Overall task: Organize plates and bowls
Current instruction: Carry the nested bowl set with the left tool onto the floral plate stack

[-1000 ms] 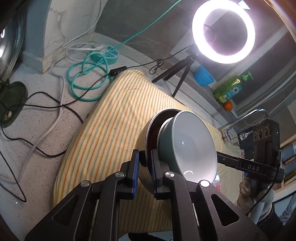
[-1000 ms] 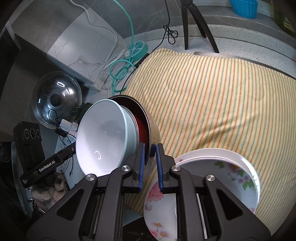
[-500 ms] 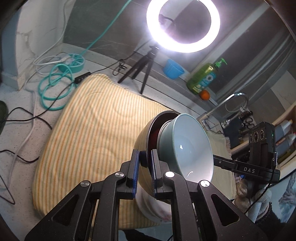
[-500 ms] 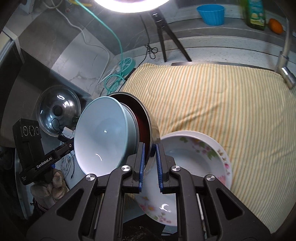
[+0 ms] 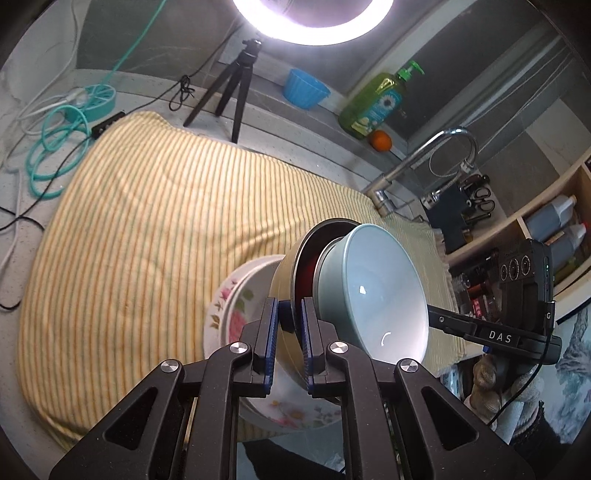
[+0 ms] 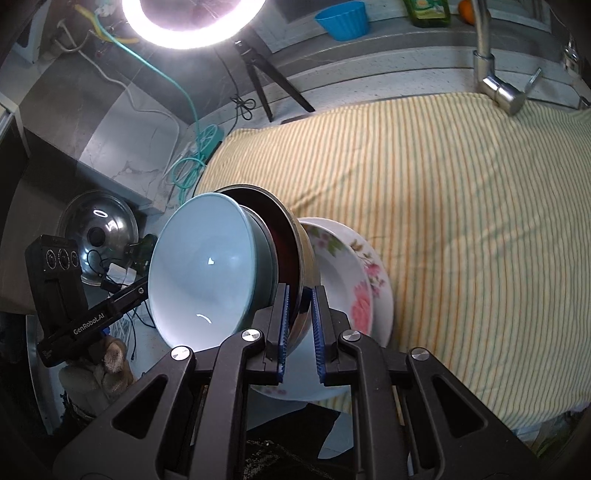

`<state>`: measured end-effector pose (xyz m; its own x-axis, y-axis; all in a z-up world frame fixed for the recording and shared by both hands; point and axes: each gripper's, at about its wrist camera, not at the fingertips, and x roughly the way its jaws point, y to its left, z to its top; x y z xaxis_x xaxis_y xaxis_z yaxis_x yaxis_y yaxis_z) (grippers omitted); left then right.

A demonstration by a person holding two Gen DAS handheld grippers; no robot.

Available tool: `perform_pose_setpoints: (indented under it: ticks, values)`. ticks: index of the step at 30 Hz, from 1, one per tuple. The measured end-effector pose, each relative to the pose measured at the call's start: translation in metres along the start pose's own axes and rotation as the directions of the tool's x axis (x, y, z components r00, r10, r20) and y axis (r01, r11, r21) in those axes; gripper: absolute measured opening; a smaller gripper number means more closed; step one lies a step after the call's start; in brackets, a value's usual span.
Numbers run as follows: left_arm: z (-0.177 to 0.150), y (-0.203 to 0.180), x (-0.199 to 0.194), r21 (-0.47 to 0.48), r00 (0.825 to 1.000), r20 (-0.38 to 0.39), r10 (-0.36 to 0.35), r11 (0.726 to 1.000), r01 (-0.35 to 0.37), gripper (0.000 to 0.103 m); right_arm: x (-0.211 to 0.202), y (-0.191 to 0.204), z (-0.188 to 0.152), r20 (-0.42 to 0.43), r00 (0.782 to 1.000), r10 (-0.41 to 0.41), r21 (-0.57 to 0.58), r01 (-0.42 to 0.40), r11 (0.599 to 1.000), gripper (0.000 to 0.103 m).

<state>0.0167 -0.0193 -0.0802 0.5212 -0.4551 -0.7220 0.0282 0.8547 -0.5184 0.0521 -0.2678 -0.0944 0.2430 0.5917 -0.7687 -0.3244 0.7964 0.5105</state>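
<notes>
Both my tongs carried the bowl stack sideways along the worktop since a second ago; the flowered plates, out of my left view then, now sit right under the stack.

Left tongs [image 5: 287,343] are clamped on the rim of the metal bowl [image 5: 284,273], blue pads [image 5: 271,332] pressing either side of the wall. Right tongs [image 6: 300,325] pinch the same metal bowl [image 6: 301,251] on its opposite rim. So the bowl hangs between my two tongs, tipped on its side, mouth facing sideways.

Nested inside it is the pale blue bowl [image 5: 373,291], also tilted, its white inside seen from both views [image 6: 203,266]. Dark red lining of the metal bowl shows behind it.

Below and just behind the stack lie the flowered plates [image 5: 236,299], stacked on the yellow striped cloth [image 5: 147,229] near its front edge. In the right view the plates [image 6: 354,280] sit just beside the tongs' tips; whether the metal bowl touches them I cannot tell.

Faucet [image 5: 436,155] at the cloth's far corner, ring light [image 6: 192,26] on a tripod at the back, pot lid [image 6: 99,229] off to the left.
</notes>
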Motion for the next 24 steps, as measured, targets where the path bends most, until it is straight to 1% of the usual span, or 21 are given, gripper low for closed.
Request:
perform_pose_setpoints:
  ticks: [8, 24]
  values:
    - [-0.01, 0.0, 0.011, -0.009, 0.999, -0.034, 0.01, 1.0, -0.01, 0.009, 0.004, -0.011, -0.01, -0.018, 1.0, -0.006, 0.016, 0.007, 1.0, 0.012]
    - [-0.013, 0.002, 0.021, 0.005, 0.997, -0.055, 0.046, 0.999, -0.046, 0.008, 0.018, -0.018, -0.013, -0.049, 0.999, -0.011, 0.026, 0.012, 1.0, 0.012]
